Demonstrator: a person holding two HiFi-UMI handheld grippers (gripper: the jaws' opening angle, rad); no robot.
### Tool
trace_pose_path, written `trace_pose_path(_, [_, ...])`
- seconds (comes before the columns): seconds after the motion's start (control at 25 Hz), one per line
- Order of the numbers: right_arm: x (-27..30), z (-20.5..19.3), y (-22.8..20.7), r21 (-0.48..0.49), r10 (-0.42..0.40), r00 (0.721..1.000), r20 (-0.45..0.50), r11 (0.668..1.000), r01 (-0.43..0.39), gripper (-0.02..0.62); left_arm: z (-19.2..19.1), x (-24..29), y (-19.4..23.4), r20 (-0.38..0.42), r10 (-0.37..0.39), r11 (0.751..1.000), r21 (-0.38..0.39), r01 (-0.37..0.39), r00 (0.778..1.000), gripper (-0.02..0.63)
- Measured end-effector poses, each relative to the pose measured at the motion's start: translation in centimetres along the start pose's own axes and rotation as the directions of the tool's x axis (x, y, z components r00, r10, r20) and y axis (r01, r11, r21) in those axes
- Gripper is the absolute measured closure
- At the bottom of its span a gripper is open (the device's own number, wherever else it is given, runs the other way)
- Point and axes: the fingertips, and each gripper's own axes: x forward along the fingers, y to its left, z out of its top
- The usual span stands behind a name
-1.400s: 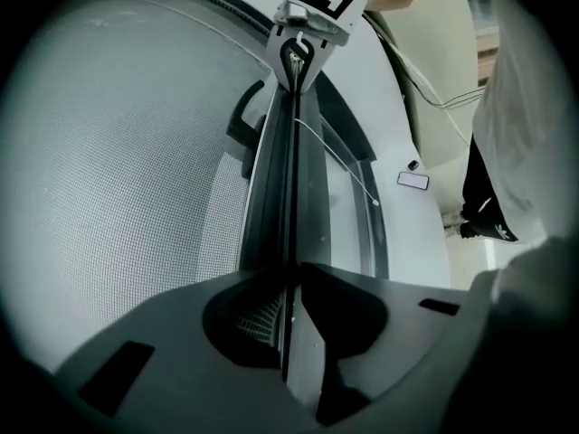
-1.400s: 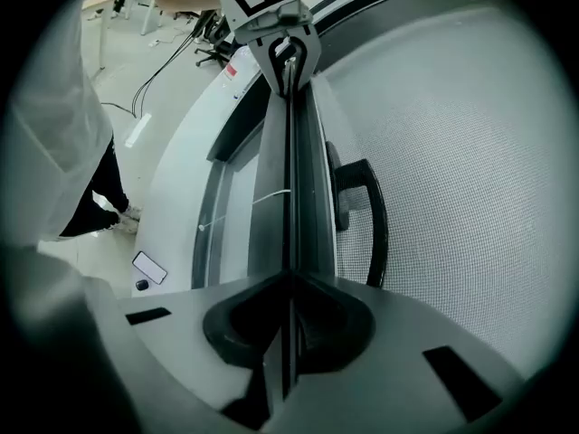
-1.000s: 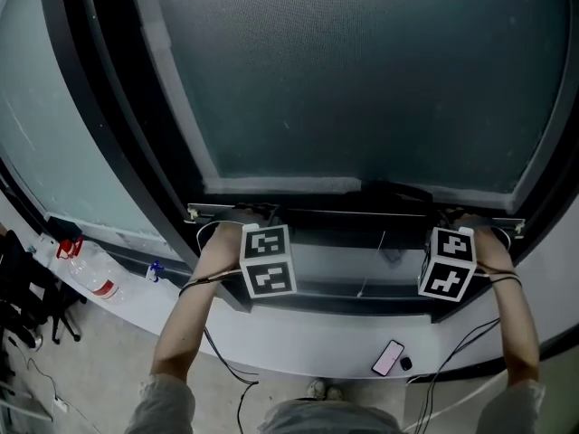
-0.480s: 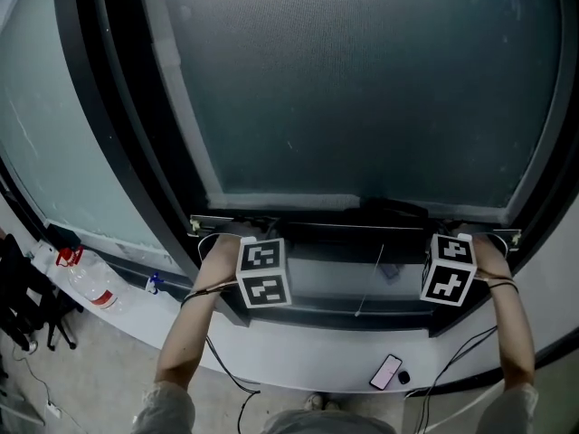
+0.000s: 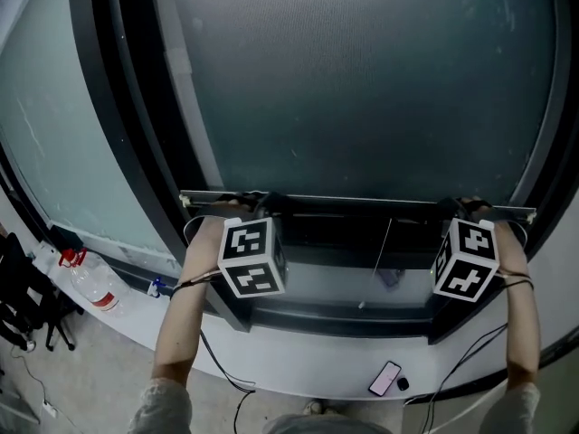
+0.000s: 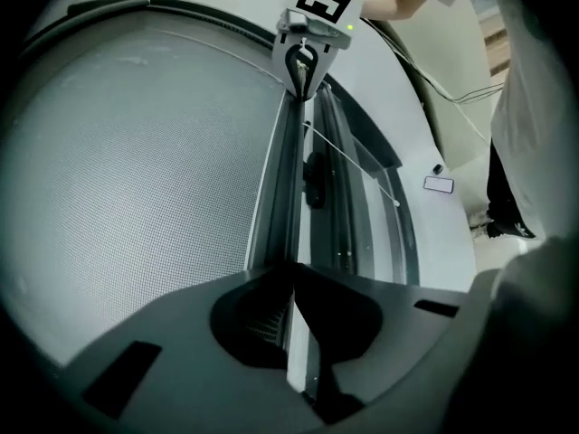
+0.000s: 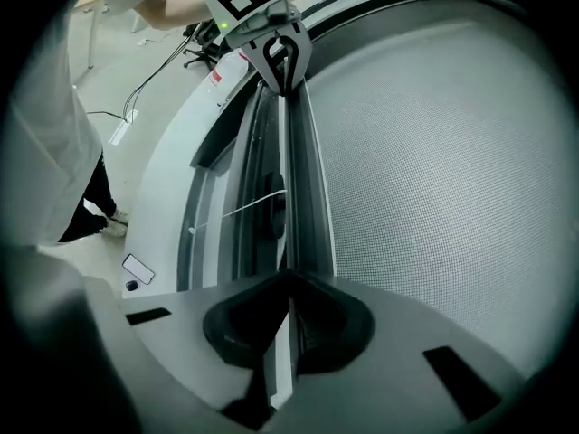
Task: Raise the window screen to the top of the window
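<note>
The window screen [image 5: 362, 89] is a grey mesh that fills the black window frame. Its thin bottom bar [image 5: 362, 200] runs level across the window. My left gripper [image 5: 258, 202] is shut on the bar near its left end, under its marker cube. My right gripper [image 5: 461, 208] is shut on the bar near its right end. In the left gripper view the jaws [image 6: 291, 278] pinch the bar [image 6: 285, 179], with the mesh [image 6: 136, 170] to one side. In the right gripper view the jaws [image 7: 289, 283] pinch the same bar [image 7: 288, 179] beside the mesh [image 7: 434, 152].
A thin pull cord [image 5: 384, 260] hangs below the bar in the open gap. A phone [image 5: 386, 379] lies on the white sill [image 5: 298, 346]. A plastic bottle [image 5: 90, 283] lies at the sill's left end. The black side frame [image 5: 127, 134] borders the screen on the left.
Both grippers have moved up with the bottom bar held between them, and the open gap below the bar is taller than before.
</note>
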Motion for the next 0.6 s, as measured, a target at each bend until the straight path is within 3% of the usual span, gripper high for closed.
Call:
trace_pose_path(0.28, [-4.4, 0.4, -7.1, -0.019, -0.146, 0.989, -0.002, 0.989, 0.146, 0.575, 1.6, -3.9, 7.4, 0.008, 0.140, 0.990, 0.032, -0.141, 0.990, 0.588])
trace_pose_path(0.6, [-12.0, 1.5, -18.1, -0.004, -0.357, 0.933, 0.030, 0.934, 0.358, 0.575, 3.8, -10.7, 18.9, 0.004, 0.332, 0.940, 0.083, -0.331, 0.943, 0.588])
